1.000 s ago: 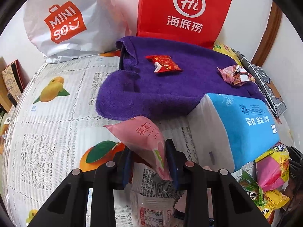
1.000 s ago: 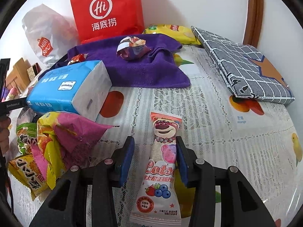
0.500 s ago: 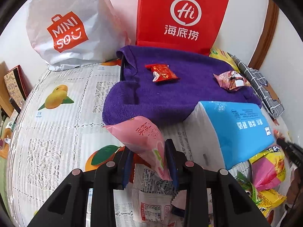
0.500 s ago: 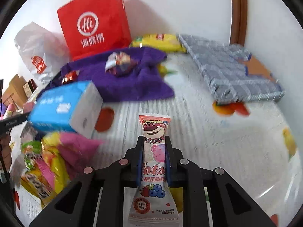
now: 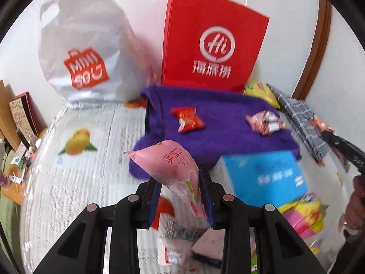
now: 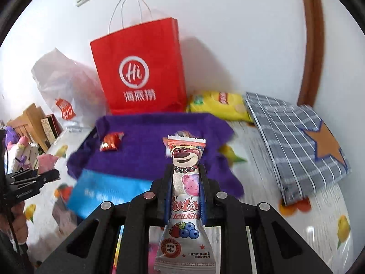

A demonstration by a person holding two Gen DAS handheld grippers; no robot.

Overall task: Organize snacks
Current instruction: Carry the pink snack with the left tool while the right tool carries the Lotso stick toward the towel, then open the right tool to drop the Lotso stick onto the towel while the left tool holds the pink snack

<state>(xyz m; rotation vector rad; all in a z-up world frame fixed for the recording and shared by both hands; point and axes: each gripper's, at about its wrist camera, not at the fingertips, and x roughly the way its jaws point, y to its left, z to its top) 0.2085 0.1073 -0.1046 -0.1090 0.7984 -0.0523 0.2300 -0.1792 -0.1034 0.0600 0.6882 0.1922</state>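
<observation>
My left gripper is shut on a pink snack packet, held above the table. My right gripper is shut on a white bear-print snack packet, lifted clear of the tablecloth. Ahead lies a purple towel with a red candy packet and a pink wrapped snack on it. In the right wrist view the left gripper shows at the left edge with the pink packet. Loose snack packets lie at the lower right of the left wrist view.
A red paper bag and a white plastic bag stand against the wall. A blue tissue pack lies near the towel. A yellow chip bag and a grey checked cloth lie right.
The right gripper closed on the bear-print packet and lifted it off the table. The left gripper rose with the pink packet.
</observation>
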